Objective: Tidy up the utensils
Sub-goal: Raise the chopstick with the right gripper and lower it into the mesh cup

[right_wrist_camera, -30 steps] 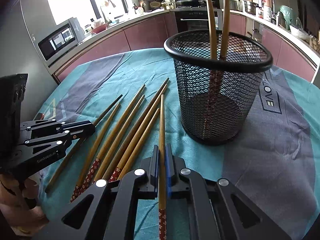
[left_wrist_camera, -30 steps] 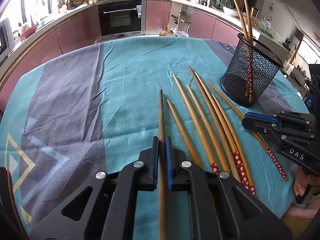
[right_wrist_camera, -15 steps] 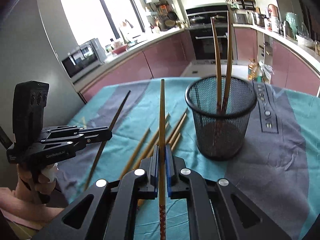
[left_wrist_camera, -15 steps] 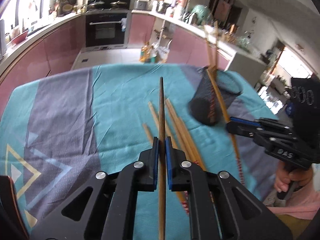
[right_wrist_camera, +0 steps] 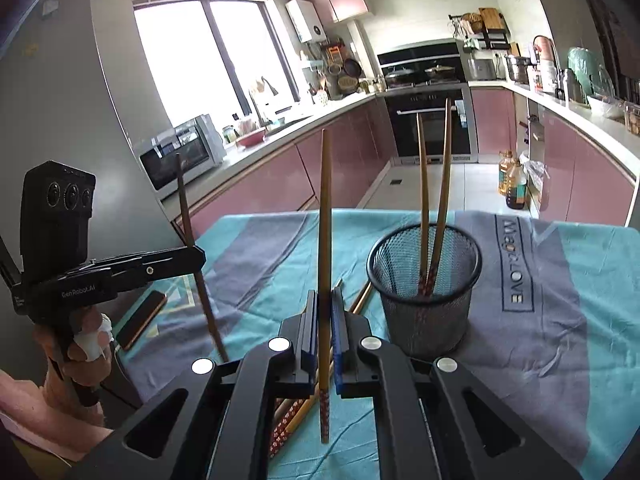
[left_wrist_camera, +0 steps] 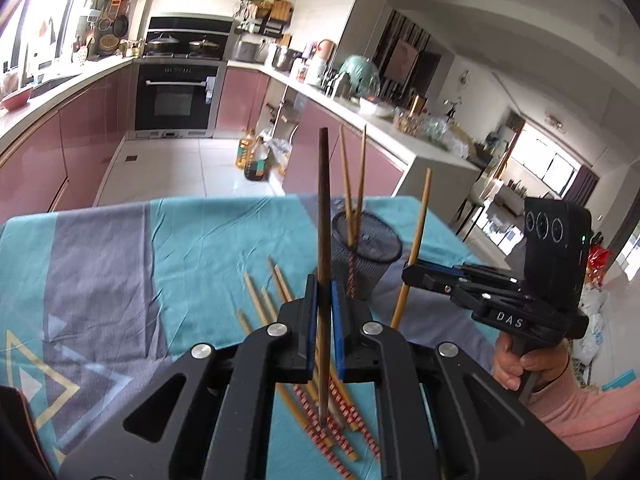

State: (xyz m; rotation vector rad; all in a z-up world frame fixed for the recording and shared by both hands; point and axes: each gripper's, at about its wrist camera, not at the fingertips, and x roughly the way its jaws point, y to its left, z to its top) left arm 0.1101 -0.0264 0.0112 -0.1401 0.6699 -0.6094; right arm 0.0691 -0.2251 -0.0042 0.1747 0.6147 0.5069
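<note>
Jaws of both the left gripper (left_wrist_camera: 324, 332) and right gripper (right_wrist_camera: 325, 336) are clamped on one wooden chopstick each; tips should be centred over the black mesh cup (right_wrist_camera: 425, 280) before release.

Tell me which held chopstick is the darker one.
The left tool holds the dark brown chopstick. The one in the right tool is a light bamboo chopstick with a red patterned end.

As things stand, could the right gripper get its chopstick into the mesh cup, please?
Probably yes: the right gripper holds its chopstick clear of the table, and the mesh cup stands open-topped nearby with only two chopsticks inside.
</note>
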